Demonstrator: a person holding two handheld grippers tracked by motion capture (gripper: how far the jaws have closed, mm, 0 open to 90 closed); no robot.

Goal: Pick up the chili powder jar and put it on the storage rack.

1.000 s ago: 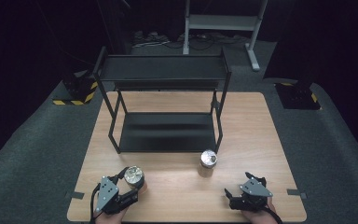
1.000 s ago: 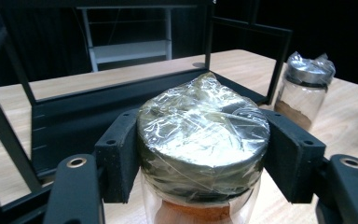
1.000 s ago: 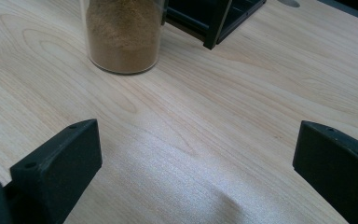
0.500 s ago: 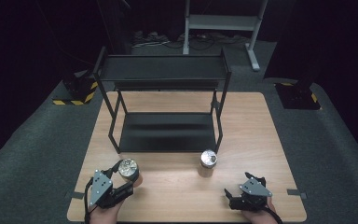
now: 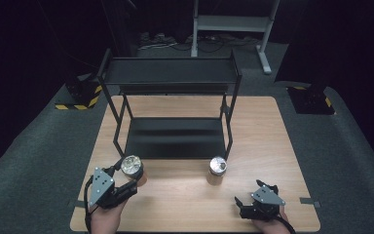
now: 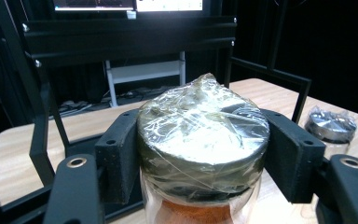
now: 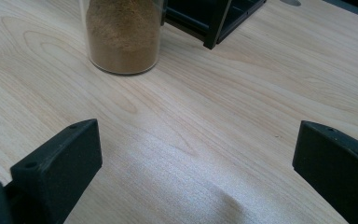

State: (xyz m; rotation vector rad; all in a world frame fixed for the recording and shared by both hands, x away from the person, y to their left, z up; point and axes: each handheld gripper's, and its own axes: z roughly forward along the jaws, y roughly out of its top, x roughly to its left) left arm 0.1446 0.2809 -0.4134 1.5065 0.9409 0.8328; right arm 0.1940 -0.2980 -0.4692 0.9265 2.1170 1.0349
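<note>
We note a wooden table [image 5: 272, 146] on grey carpet [image 5: 39, 161]. A black two-tier metal rack [image 5: 170, 78] stands on its far half, the lower shelf [image 5: 175, 139] bare. Beyond it stands a grey metal stand [image 5: 231, 22], with cables [image 5: 158, 41] on the floor. Two black blocks with yellow-black hazard stripes [image 5: 78, 95] flank the table.

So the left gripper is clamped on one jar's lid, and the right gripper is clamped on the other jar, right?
Not quite. The left gripper is clamped on one jar's lid, but the right gripper holds nothing: the right gripper view shows its jaws wide apart over bare table, short of the other jar.
</note>
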